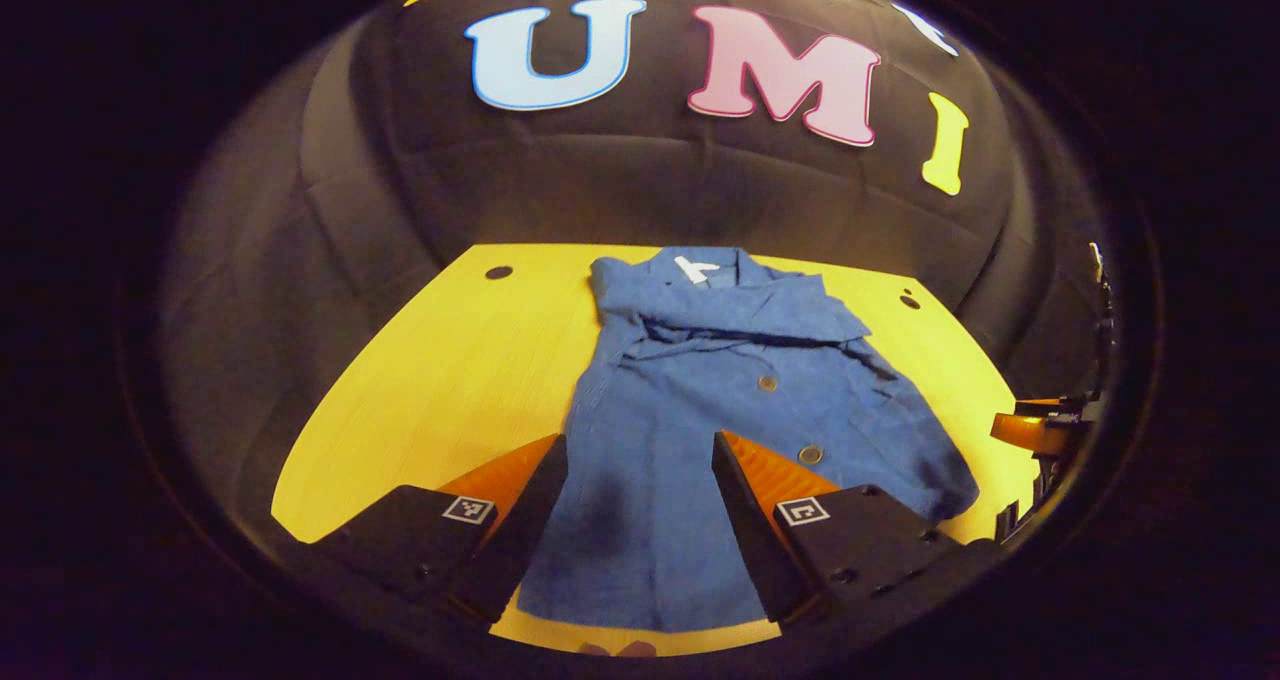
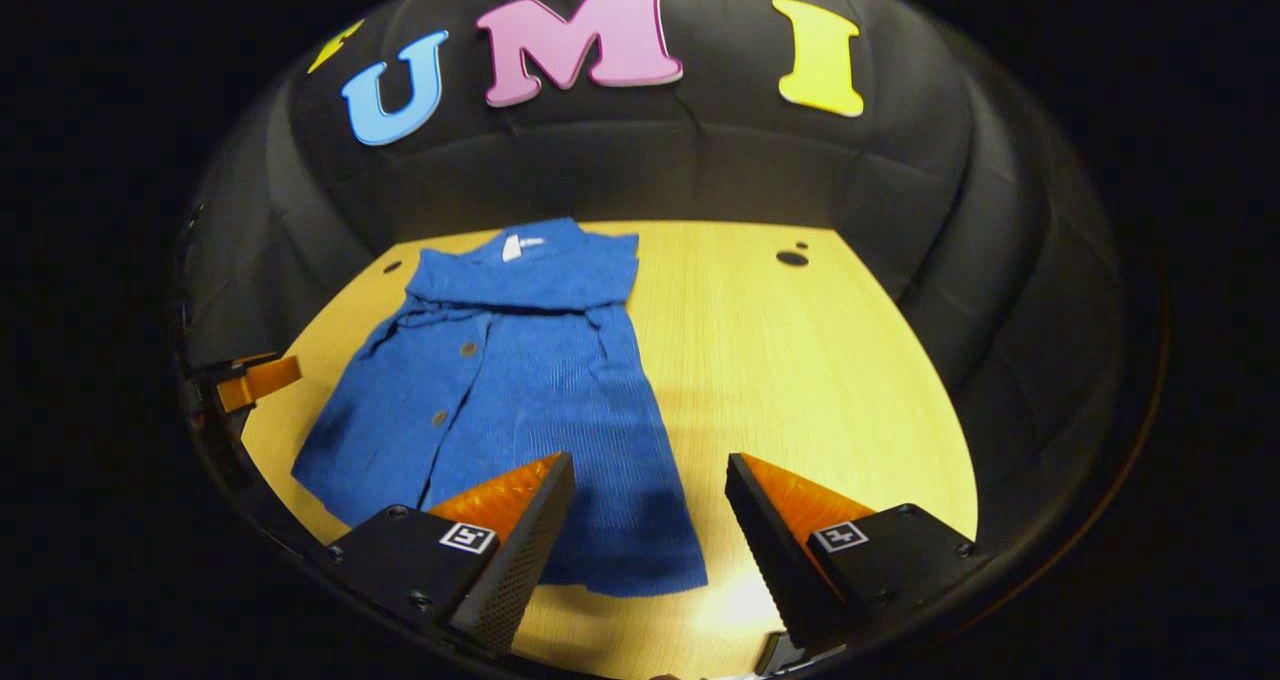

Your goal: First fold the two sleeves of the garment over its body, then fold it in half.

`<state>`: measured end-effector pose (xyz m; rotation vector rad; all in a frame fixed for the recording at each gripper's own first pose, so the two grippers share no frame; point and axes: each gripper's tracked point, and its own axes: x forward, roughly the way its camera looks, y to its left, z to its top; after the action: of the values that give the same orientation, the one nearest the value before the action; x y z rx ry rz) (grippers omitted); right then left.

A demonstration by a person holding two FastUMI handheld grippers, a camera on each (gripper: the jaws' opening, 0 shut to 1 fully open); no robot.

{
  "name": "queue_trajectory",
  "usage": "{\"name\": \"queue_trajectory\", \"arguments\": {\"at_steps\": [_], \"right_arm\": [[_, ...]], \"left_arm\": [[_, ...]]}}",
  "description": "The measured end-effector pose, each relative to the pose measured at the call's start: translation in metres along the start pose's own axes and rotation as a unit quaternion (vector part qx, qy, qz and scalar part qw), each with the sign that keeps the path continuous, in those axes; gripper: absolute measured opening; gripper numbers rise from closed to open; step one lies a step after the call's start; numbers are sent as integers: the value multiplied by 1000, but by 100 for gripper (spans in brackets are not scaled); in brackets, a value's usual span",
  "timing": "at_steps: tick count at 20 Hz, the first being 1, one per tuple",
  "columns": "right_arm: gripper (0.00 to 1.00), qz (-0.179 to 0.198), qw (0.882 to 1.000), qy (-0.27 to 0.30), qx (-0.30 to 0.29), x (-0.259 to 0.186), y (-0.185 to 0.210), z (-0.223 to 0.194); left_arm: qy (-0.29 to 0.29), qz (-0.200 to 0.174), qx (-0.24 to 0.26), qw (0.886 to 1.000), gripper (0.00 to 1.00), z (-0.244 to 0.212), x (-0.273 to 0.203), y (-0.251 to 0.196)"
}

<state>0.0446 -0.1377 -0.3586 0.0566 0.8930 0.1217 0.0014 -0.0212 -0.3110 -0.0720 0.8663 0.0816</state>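
A blue buttoned garment (image 1: 690, 390) lies flat on the yellow table (image 1: 440, 370), collar toward the far wall. Both sleeves (image 1: 740, 312) lie folded across its chest in a band. My left gripper (image 1: 640, 450) hovers open over the lower body, and cloth shows between its fingers without being touched. In the right gripper view the garment (image 2: 530, 360) sits left of centre with the sleeve band (image 2: 520, 285) under the collar. My right gripper (image 2: 650, 465) stands open above the hem's right corner, holding nothing. The other gripper (image 2: 255, 380) shows at the far left edge.
Small dark holes (image 1: 498, 272) (image 2: 792, 257) mark the table's far corners. Bare tabletop (image 2: 800, 360) stretches to the right of the garment in the right gripper view. The other gripper (image 1: 1040, 430) shows at the right edge of the left gripper view.
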Motion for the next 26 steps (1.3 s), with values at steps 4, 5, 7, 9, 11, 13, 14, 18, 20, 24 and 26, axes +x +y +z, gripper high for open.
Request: {"name": "queue_trajectory", "arguments": {"at_steps": [4,5,7,9,11,13,14,18,20,24,26], "right_arm": [[99,-1,999,52,16,8,-4,-32],[99,0,998,61,22,9,-4,-41],[98,-9,996,79,32,14,-9,-54],[98,-5,994,97,46,17,-7,-66],[99,-5,993,112,47,20,-7,-76],[98,-5,991,123,44,22,-7,-83],[99,-7,991,125,44,21,-7,-84],[98,-15,992,123,18,23,-8,-85],[98,-24,991,132,-6,24,-7,-88],[86,-21,990,139,4,25,-6,-84],[38,-6,990,138,20,30,2,-82]], "left_arm": [[76,15,10,997,85,-68,-9,29],[101,9,4,995,85,-82,-7,31],[129,5,-17,992,86,-97,-5,31],[145,7,-31,989,85,-103,-4,28],[159,11,-30,987,86,-112,-2,26],[159,20,-14,987,85,-116,5,30],[167,20,-15,986,86,-119,6,28],[178,20,-14,984,83,-116,5,25],[180,15,-10,983,73,-116,5,20],[182,7,-2,983,36,-116,7,3],[179,10,-5,984,20,-115,7,-1]]}}
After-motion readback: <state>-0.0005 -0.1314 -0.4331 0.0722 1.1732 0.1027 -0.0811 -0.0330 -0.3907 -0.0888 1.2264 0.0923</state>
